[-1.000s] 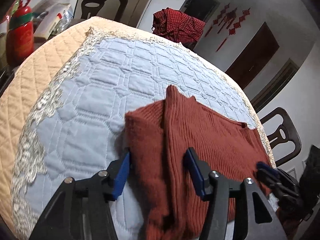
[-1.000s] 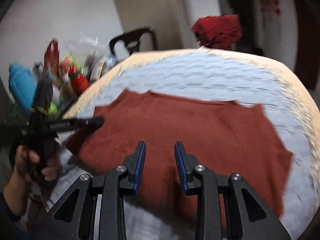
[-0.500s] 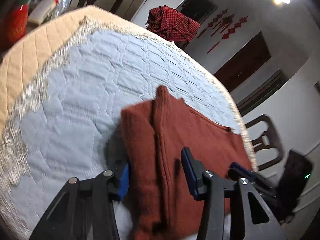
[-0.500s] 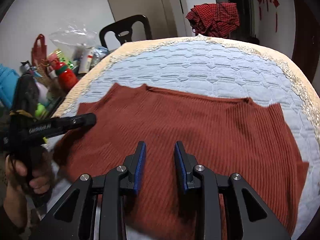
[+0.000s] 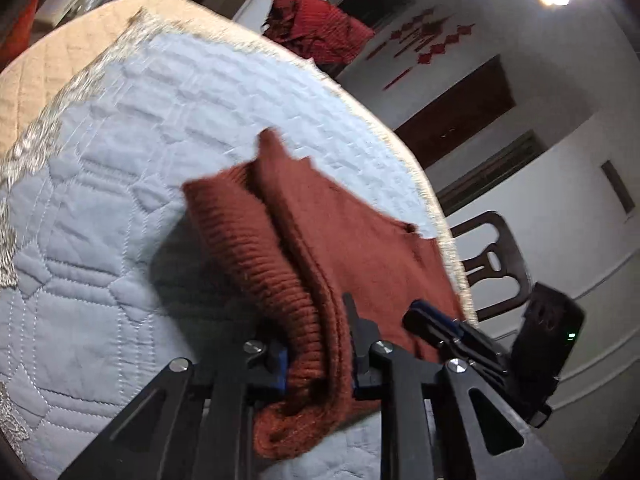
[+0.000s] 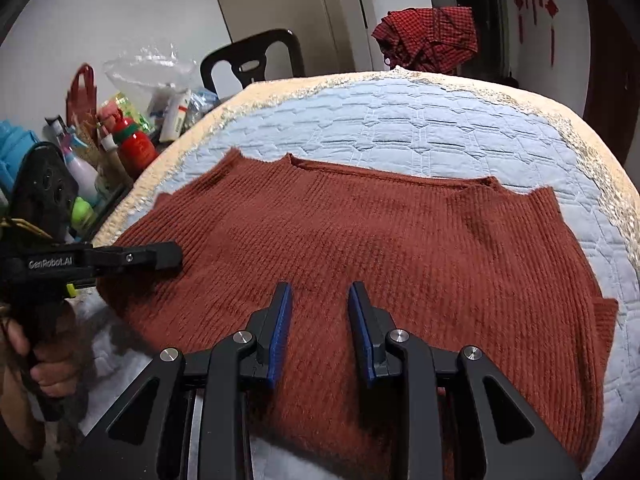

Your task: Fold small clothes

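Note:
A rust-red ribbed knit sweater (image 6: 380,240) lies spread on the light blue quilted cover (image 6: 400,128) of a round table. My left gripper (image 5: 316,344) is shut on the sweater's left edge (image 5: 304,320), and the bunched knit rises between its blue pads. It also shows in the right wrist view (image 6: 160,256), at the sweater's left side. My right gripper (image 6: 318,308) is open and empty, low over the sweater's near middle. It shows in the left wrist view (image 5: 432,320) at the sweater's far side.
A red checked garment (image 6: 432,40) hangs on a chair behind the table. Dark chairs (image 6: 252,64) stand around it. Bottles, bags and a red container (image 6: 136,144) crowd a surface at the left. The quilt's beige fringe (image 6: 600,168) marks the table edge.
My left gripper has closed on the sweater's left edge and lifted it into a fold. My right gripper has steadied low over the sweater's middle, still open.

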The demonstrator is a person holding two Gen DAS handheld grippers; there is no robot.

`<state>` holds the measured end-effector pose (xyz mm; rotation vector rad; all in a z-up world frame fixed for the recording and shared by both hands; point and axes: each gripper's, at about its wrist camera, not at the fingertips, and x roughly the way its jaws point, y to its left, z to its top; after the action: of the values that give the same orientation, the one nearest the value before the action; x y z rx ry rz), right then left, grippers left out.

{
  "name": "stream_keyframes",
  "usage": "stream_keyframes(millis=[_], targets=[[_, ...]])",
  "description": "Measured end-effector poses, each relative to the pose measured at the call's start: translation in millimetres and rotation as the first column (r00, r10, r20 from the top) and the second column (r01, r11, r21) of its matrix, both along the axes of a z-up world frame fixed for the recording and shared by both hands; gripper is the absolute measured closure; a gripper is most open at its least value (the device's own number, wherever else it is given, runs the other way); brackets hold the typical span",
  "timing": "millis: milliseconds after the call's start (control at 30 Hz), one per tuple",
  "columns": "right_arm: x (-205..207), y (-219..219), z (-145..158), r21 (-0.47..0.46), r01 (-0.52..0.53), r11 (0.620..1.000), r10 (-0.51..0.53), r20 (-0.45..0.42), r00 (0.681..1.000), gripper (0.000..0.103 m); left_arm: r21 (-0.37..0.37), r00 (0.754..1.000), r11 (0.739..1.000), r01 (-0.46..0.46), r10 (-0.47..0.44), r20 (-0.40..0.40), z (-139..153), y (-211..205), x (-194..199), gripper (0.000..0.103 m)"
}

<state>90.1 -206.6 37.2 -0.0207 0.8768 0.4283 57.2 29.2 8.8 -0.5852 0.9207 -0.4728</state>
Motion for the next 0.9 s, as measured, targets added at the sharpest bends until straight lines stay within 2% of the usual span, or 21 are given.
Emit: stream_keyframes(millis=[233, 433, 533, 667, 767, 833, 900], targets=[[-21, -56, 15, 0.140, 0.080, 0.987, -0.081, -0.001, 0.997, 0.073, -0.034, 0.990, 0.996, 0.085, -0.080, 0.117, 49, -35, 3, 0.082], [-39, -98, 25, 0.186, 0.163, 0.969, -0.166, 0.006, 0.986, 0.073, -0.042, 0.964, 0.976, 0.213, -0.203, 0.172, 77, -105, 21, 0.083], [-45, -117, 28, 0.197, 0.202, 0.959, -0.208, 0.013, 0.978, 0.073, -0.030, 0.948, 0.957, 0.288, -0.280, 0.151, 69, -151, 32, 0.083], [-54, -140, 29, 0.199, 0.255, 0.946, -0.263, 0.011, 0.965, 0.073, -0.003, 0.932, 0.934, 0.358, -0.357, 0.055, 36, -207, 48, 0.083], [-60, -159, 28, 0.213, 0.293, 0.932, -0.299, 0.000, 0.954, 0.073, 0.019, 0.923, 0.923, 0.384, -0.384, 0.001, 18, -233, 56, 0.082], [-64, -171, 27, 0.222, 0.315, 0.923, -0.320, -0.011, 0.947, 0.073, 0.016, 0.919, 0.919, 0.393, -0.393, 0.006, 21, -239, 55, 0.076], [-68, -182, 26, 0.226, 0.337, 0.914, -0.342, -0.015, 0.939, 0.073, 0.003, 0.909, 0.910, 0.415, -0.415, 0.038, 30, -239, 49, 0.056]])
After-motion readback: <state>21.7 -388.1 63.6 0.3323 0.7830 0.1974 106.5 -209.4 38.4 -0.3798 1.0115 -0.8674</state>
